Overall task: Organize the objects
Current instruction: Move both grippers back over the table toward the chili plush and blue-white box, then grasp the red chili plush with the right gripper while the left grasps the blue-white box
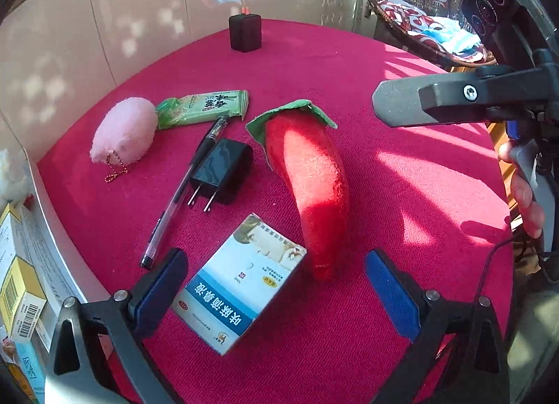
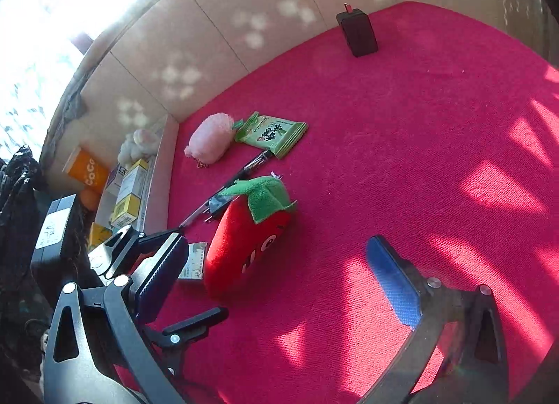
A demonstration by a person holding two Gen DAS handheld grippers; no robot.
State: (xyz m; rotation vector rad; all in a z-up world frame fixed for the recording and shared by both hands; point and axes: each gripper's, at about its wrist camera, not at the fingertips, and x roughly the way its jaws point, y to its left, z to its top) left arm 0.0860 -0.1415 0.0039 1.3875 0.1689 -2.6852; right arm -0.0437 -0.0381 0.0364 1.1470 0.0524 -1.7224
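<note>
In the left wrist view my left gripper (image 1: pixel 279 290) is open low over the red tablecloth (image 1: pixel 401 194). A blue-and-white medicine box (image 1: pixel 241 281) lies flat between its blue pads (image 1: pixel 164 290), close to the left one; I cannot tell if they touch. A red plush chili (image 1: pixel 311 187) with a green cap lies just beyond, its tip by the box. My right gripper (image 2: pixel 276 274) is open over bare cloth, with the plush chili (image 2: pixel 244 240) beside its left finger and the box (image 2: pixel 194 261) half hidden behind that finger.
Behind the chili lie a black plug charger (image 1: pixel 223 170), a pen (image 1: pixel 181 191), a green snack packet (image 1: pixel 206 107) and a pink plush keychain (image 1: pixel 124 135). A black cube (image 1: pixel 244 32) stands at the far edge. A bin of cartons (image 2: pixel 129 187) sits off the left edge.
</note>
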